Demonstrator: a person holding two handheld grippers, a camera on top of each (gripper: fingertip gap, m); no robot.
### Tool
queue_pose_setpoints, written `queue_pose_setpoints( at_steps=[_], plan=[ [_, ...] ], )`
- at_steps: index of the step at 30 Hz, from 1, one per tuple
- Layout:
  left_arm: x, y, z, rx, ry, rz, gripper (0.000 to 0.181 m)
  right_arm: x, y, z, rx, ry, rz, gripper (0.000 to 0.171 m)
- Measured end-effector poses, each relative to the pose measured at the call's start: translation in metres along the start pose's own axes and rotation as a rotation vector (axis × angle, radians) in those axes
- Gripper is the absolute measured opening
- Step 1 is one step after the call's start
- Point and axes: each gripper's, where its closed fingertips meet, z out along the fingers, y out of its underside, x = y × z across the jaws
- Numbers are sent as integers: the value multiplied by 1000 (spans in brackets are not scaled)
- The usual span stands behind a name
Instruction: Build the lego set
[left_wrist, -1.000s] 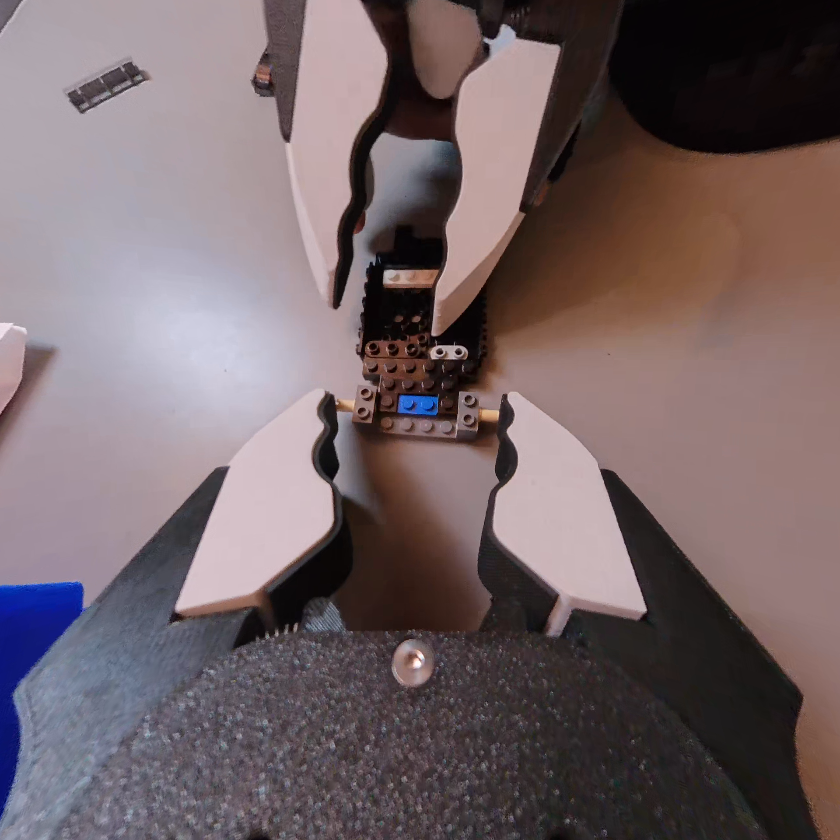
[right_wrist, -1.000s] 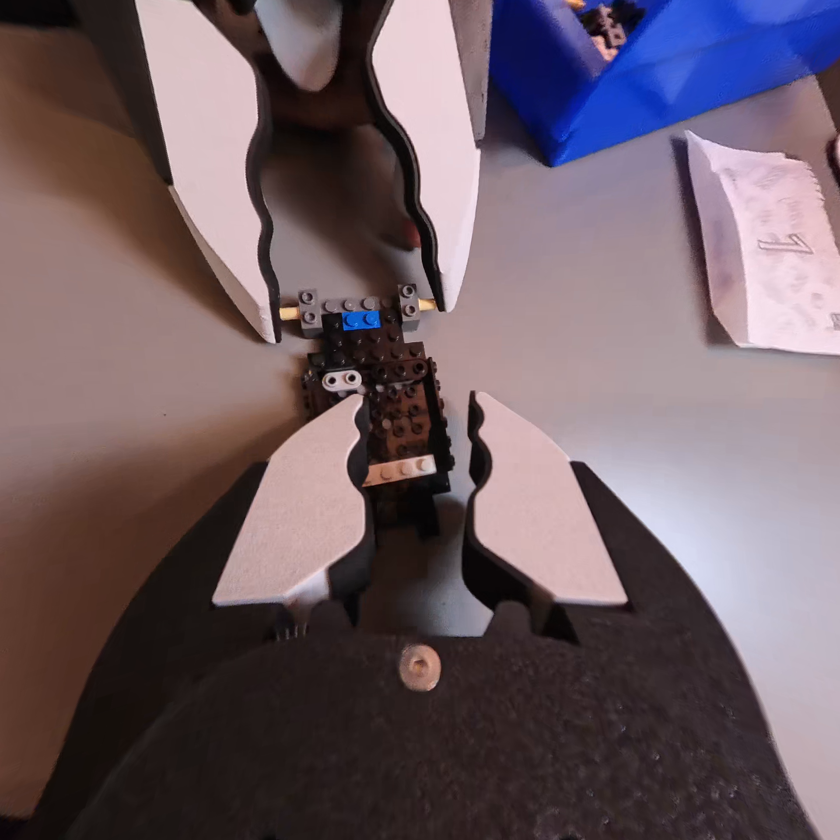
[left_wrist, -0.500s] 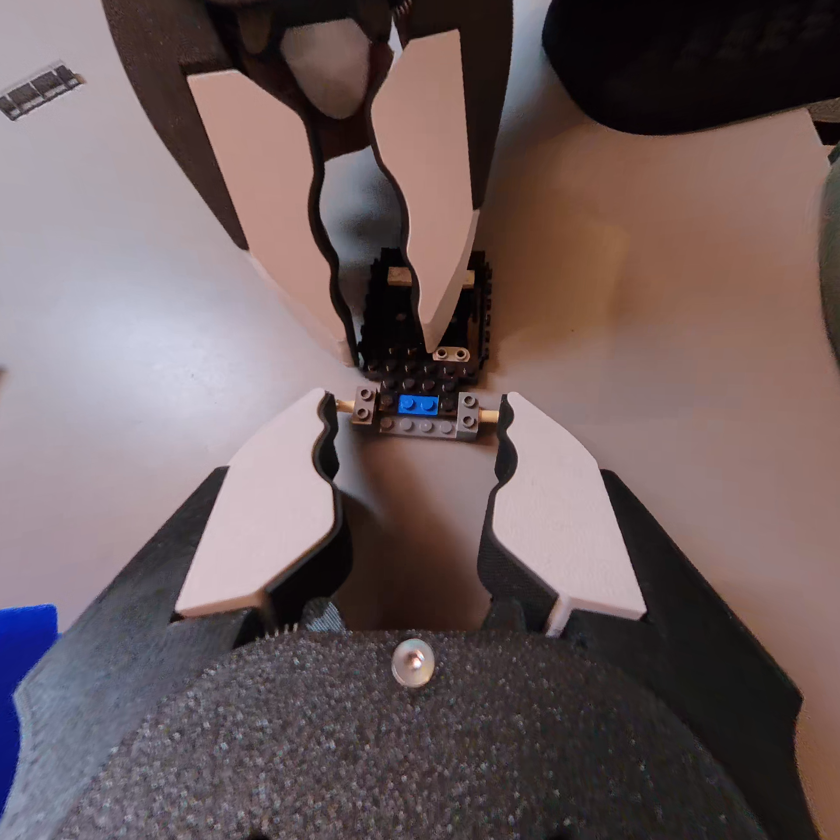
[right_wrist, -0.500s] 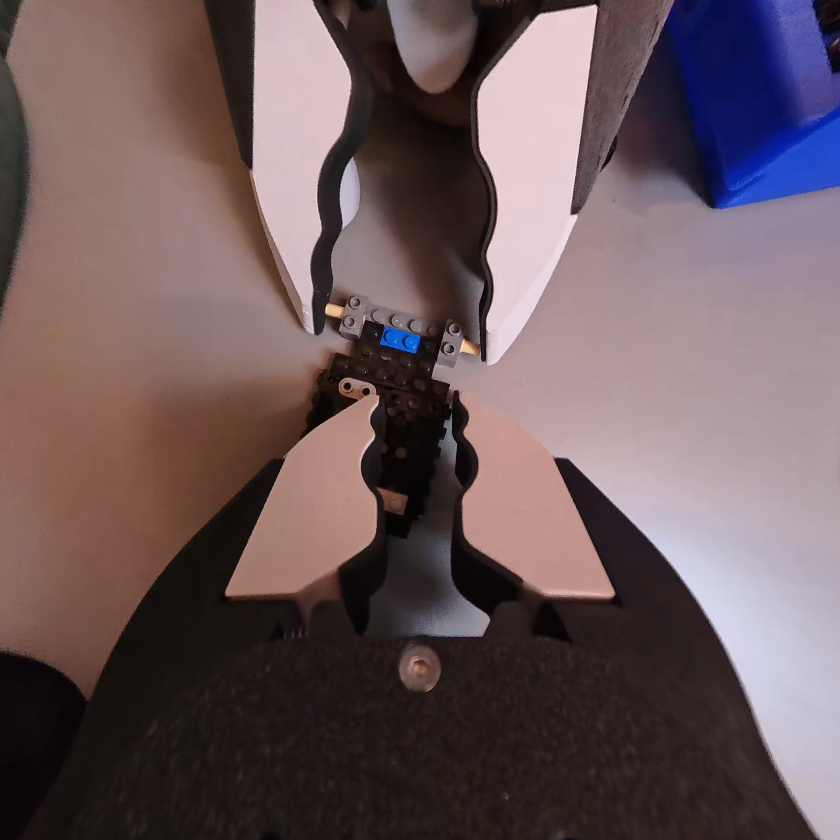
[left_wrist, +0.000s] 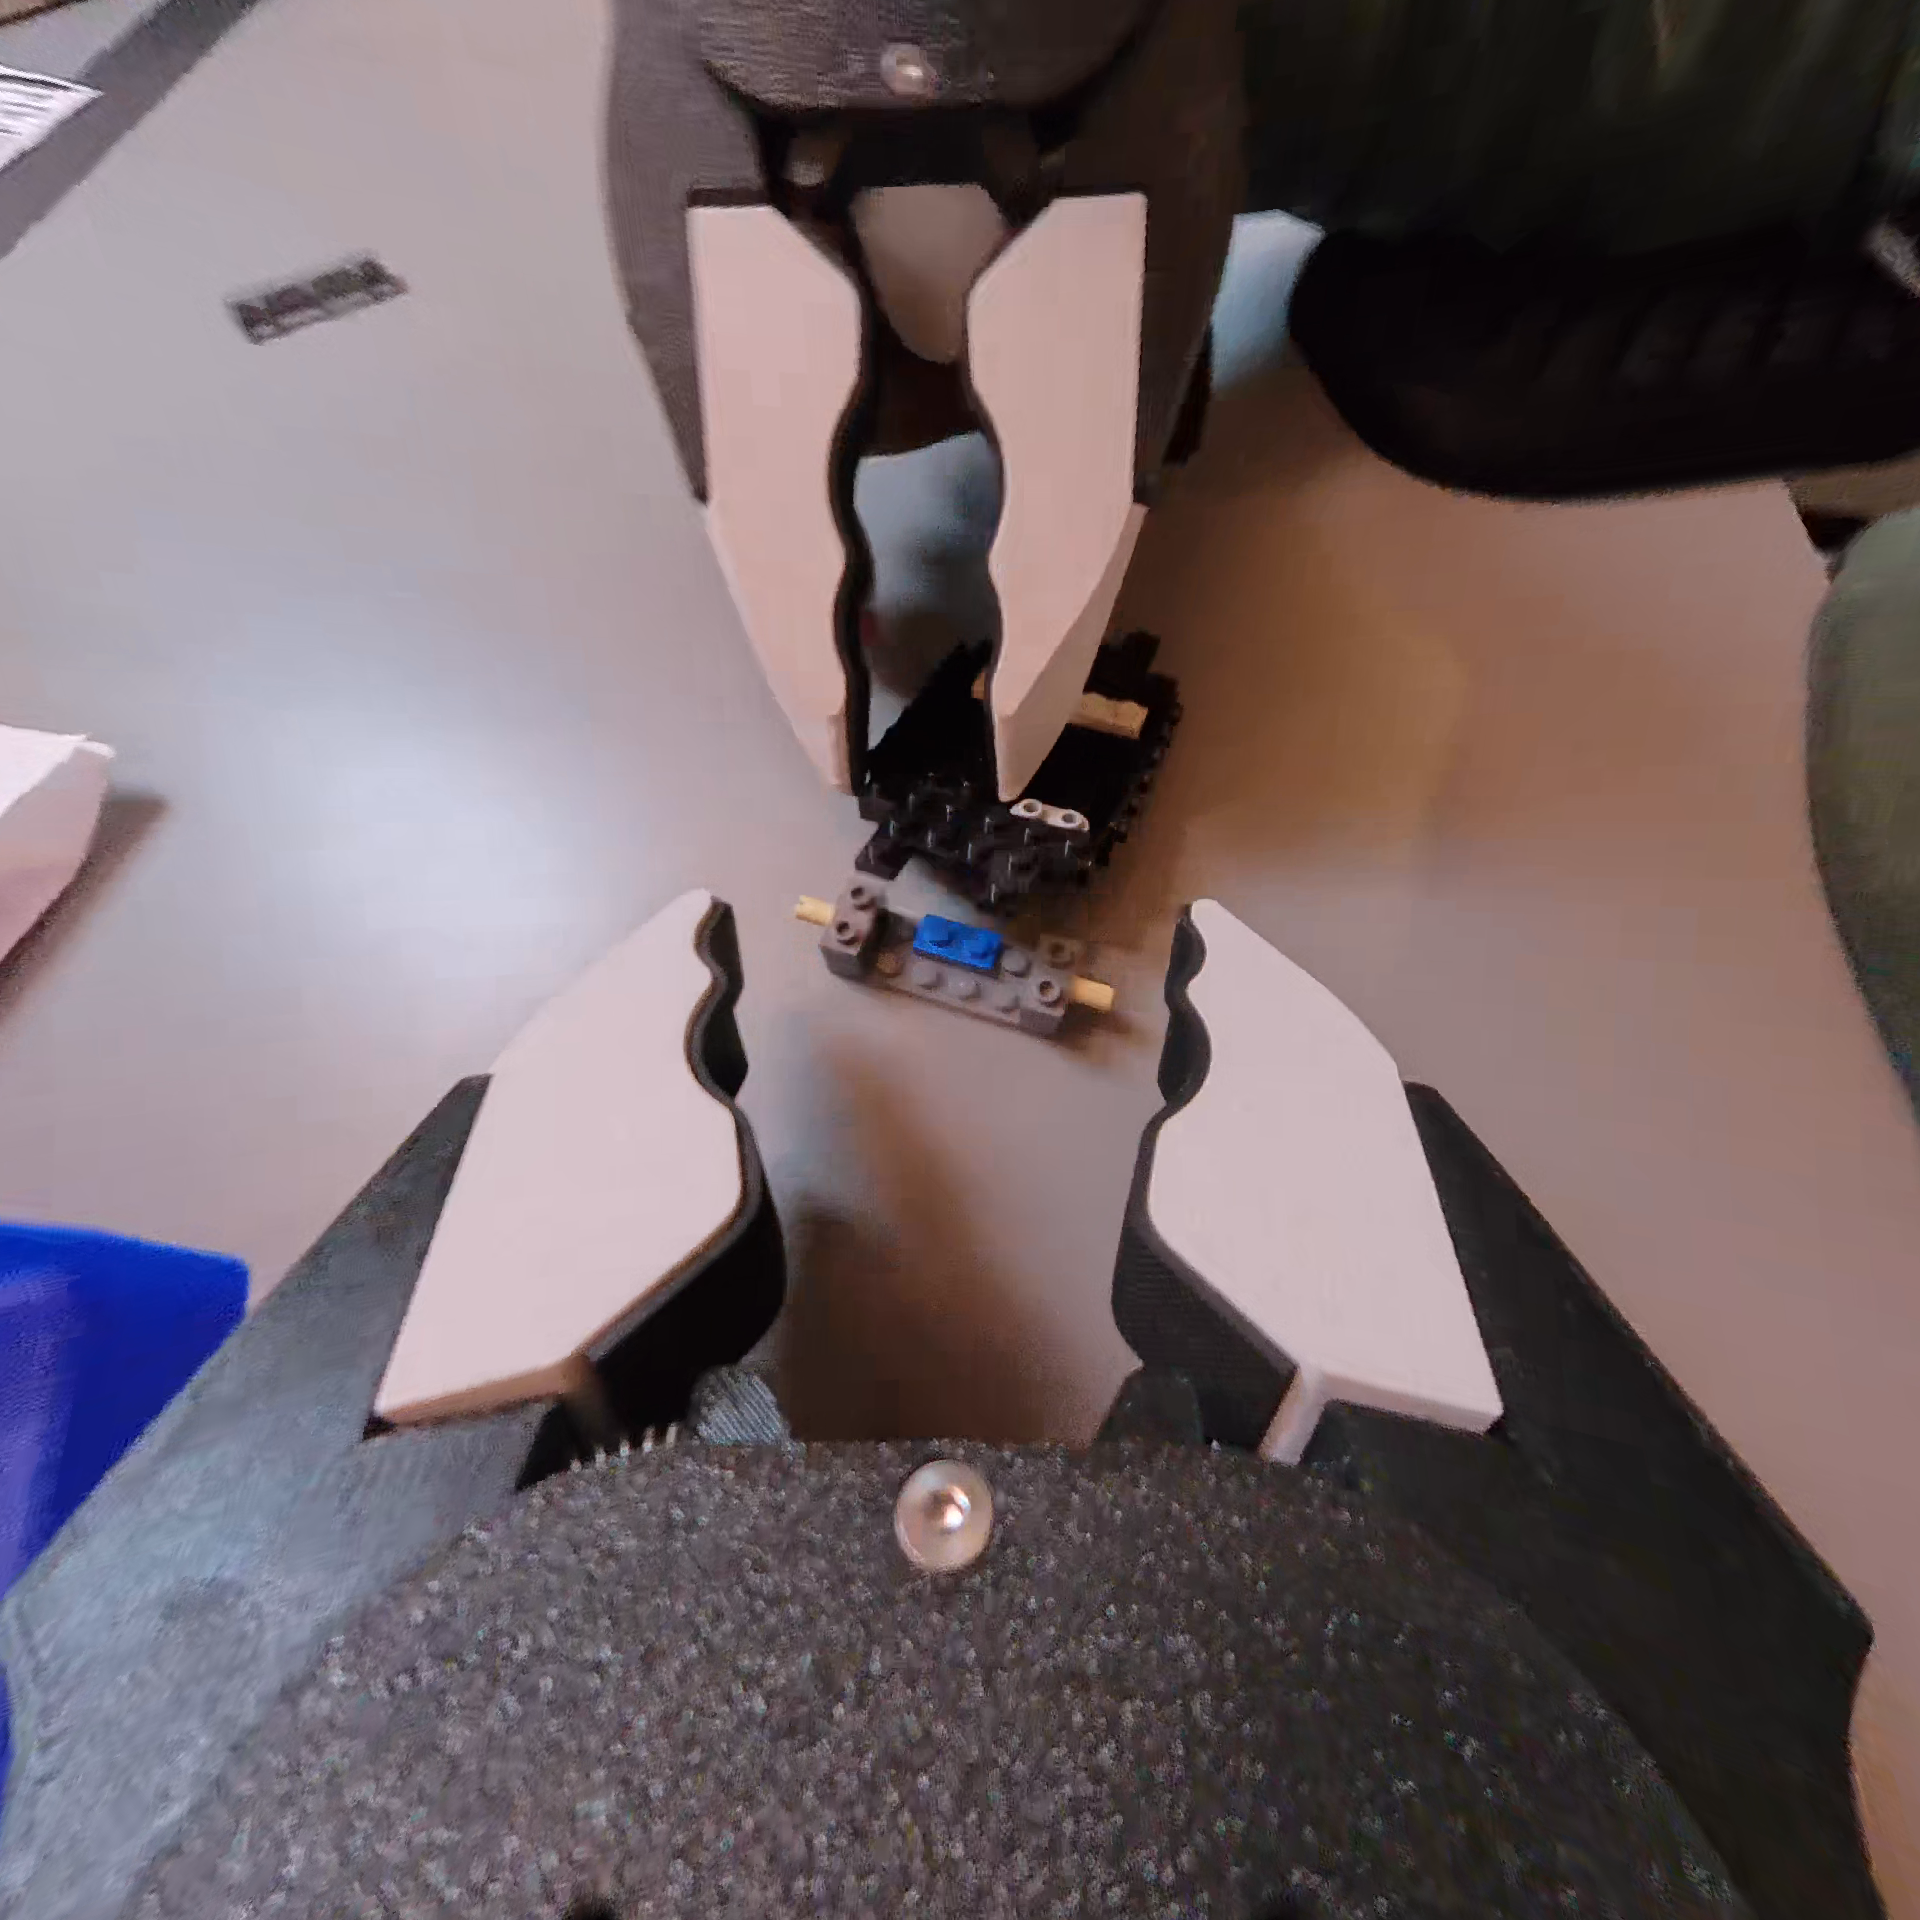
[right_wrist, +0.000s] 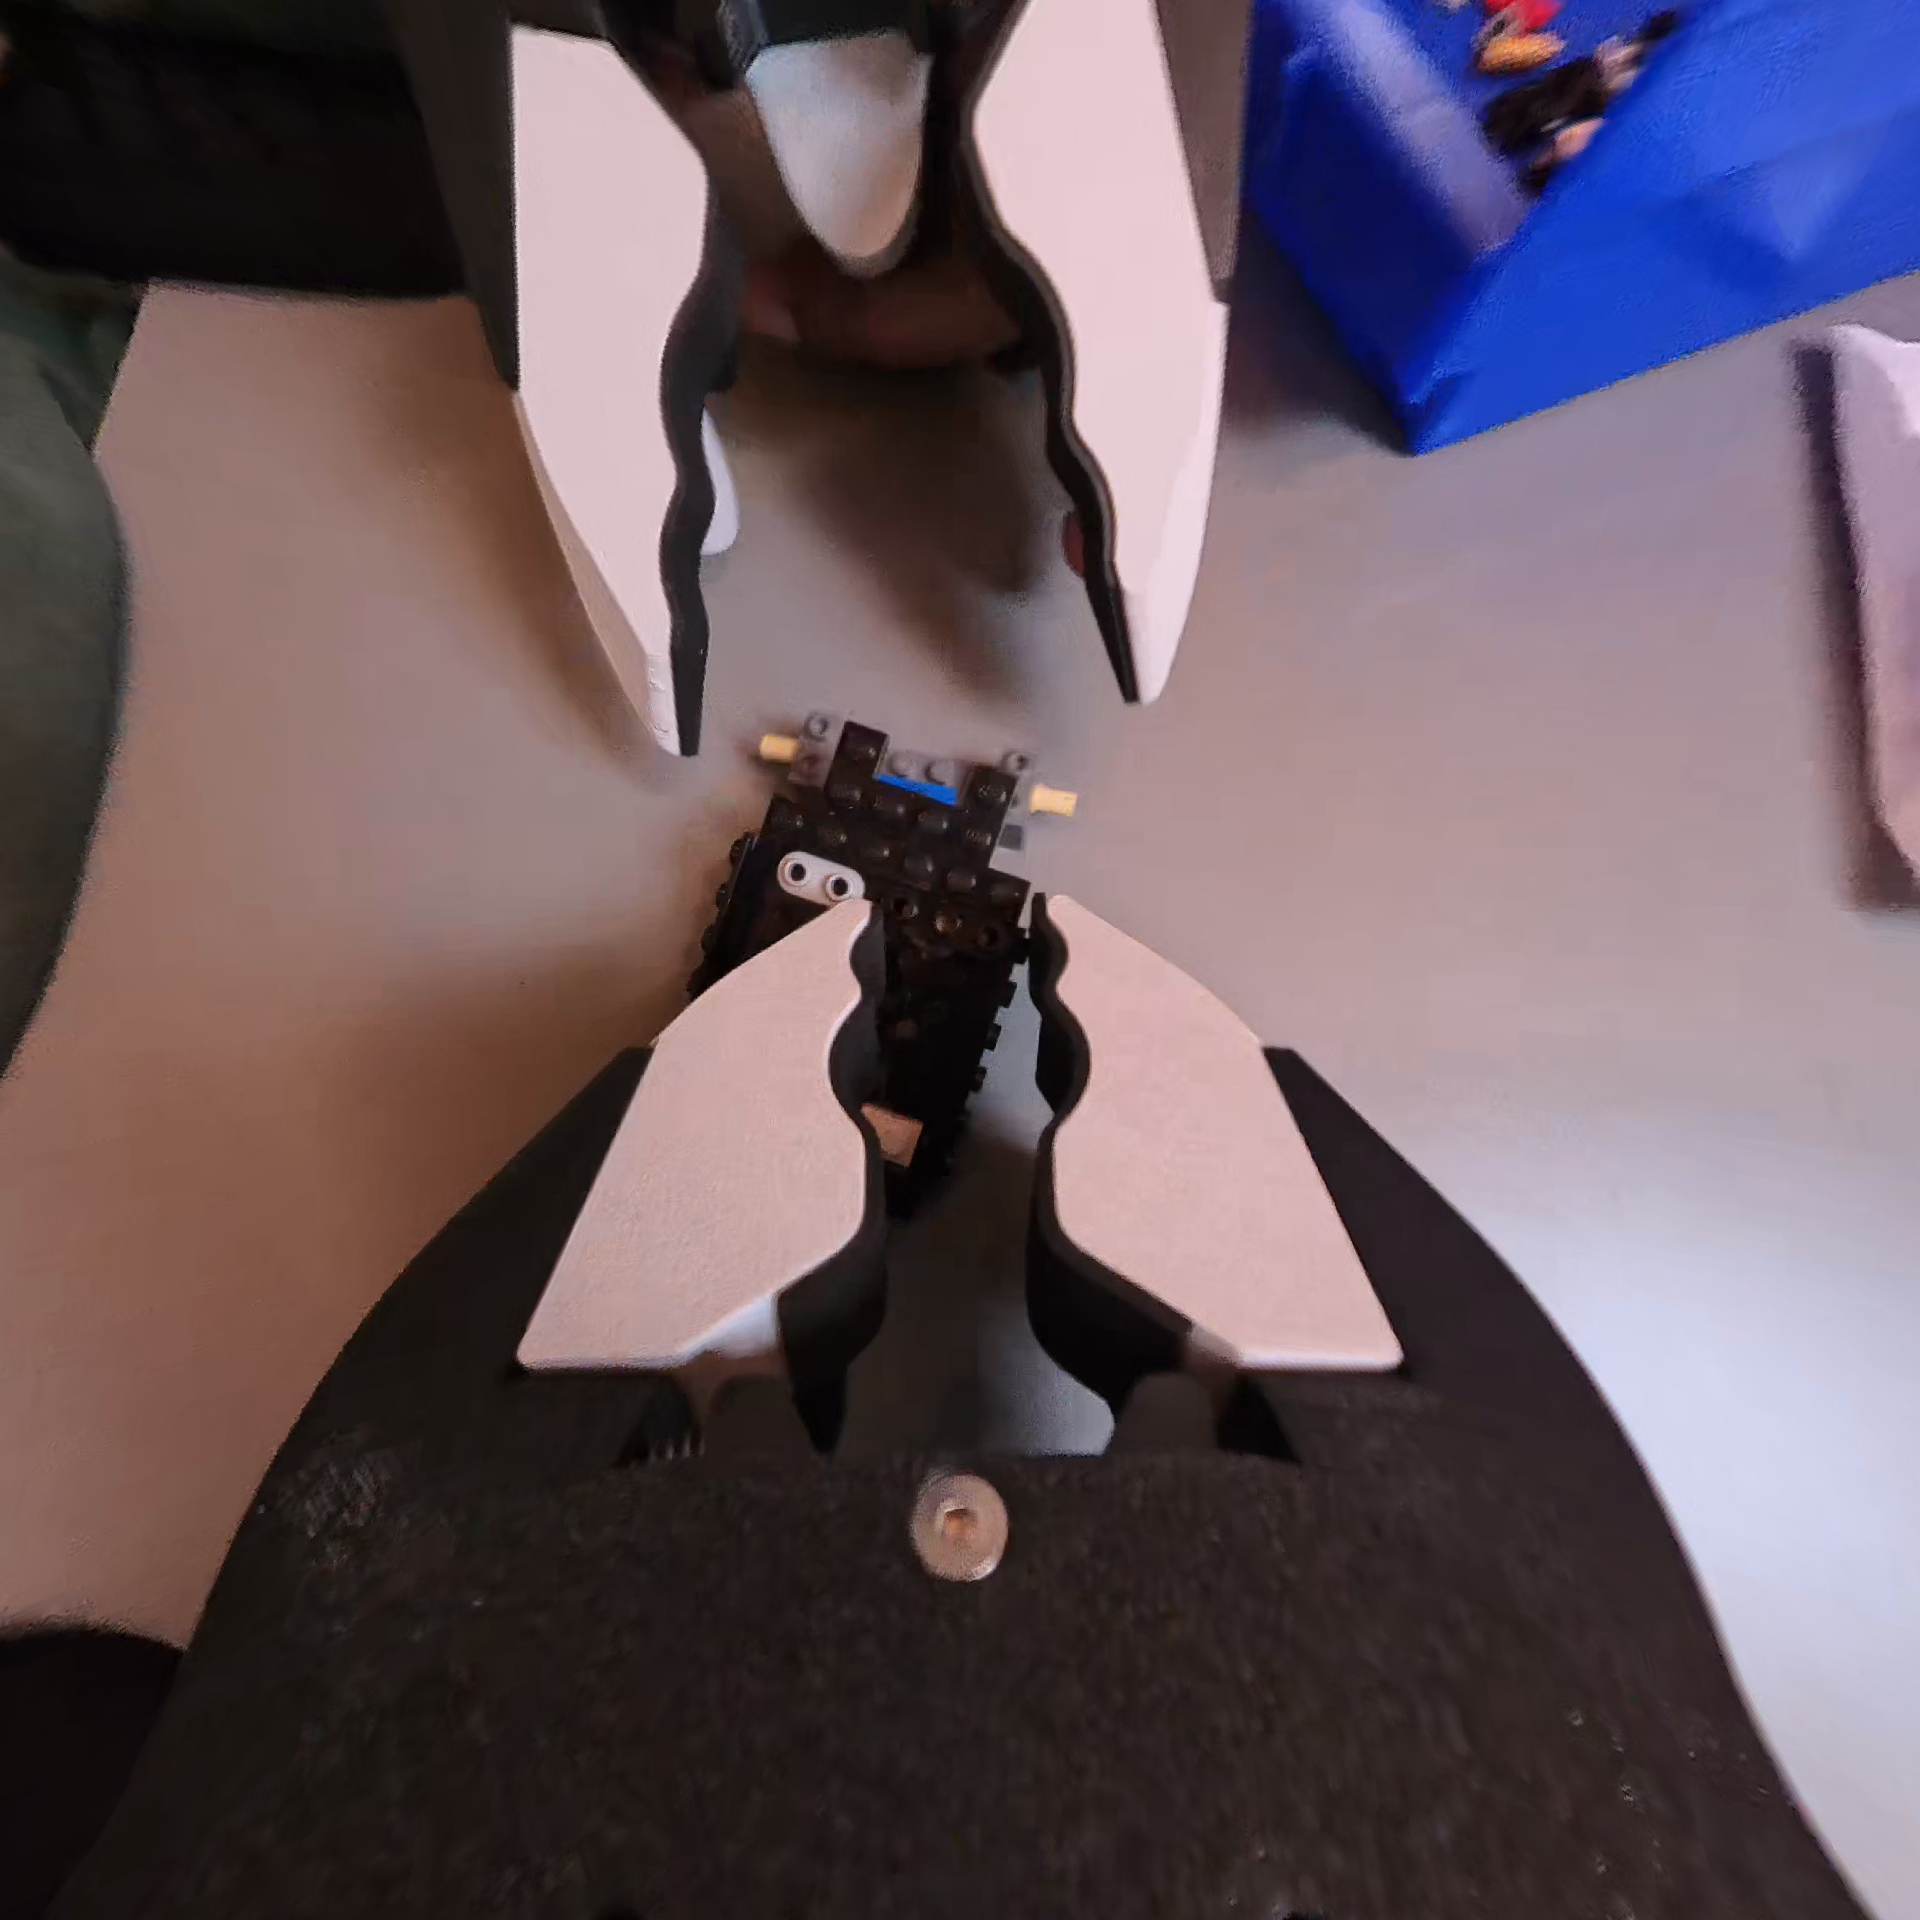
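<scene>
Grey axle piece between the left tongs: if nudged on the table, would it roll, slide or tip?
The grey axle piece lies flat and blocky: probably slides, not rolls. Small and plastic-looking, so likely light; a nudge may spin it on the smooth table. Its tan pegs jut from both ends and might catch the open left tongs.

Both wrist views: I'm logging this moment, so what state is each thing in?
Left gripper: open, empty, straddling the grey axle piece.
Right gripper: shut on the black brick model.
Black brick model: tilted, one end raised.
Grey axle piece: flat on the table, detached from the model.
Blue bin: open, holding loose bricks.
</scene>
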Motion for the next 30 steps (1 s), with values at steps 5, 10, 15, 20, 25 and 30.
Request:
queue_pose_setpoints(
  at_steps=[5, 10, 15, 20, 25, 30],
  plan=[
    [-24, -26, -13, 187, -65, -222, 74, 28, -20, -36, 165, 188, 117, 26],
    [-20, -30, -11, 234, 10, -367, 70, 36, -28, -52, 324, 301, 282, 26],
    [-12, -34, -10, 235, 9, -296, 61, 36, -31, -55, 403, 355, 358, 26],
    [-7, -52, -10, 327, 22, -340, 47, 40, -42, -48, 428, 442, 354, 26],
    [-12, -57, -12, 375, 22, -406, 37, 37, -47, -41, 403, 530, 262, 26],
    [-21, -56, -13, 388, 38, -491, 18, 39, -53, -44, 361, 642, 141, 26]
  ],
)
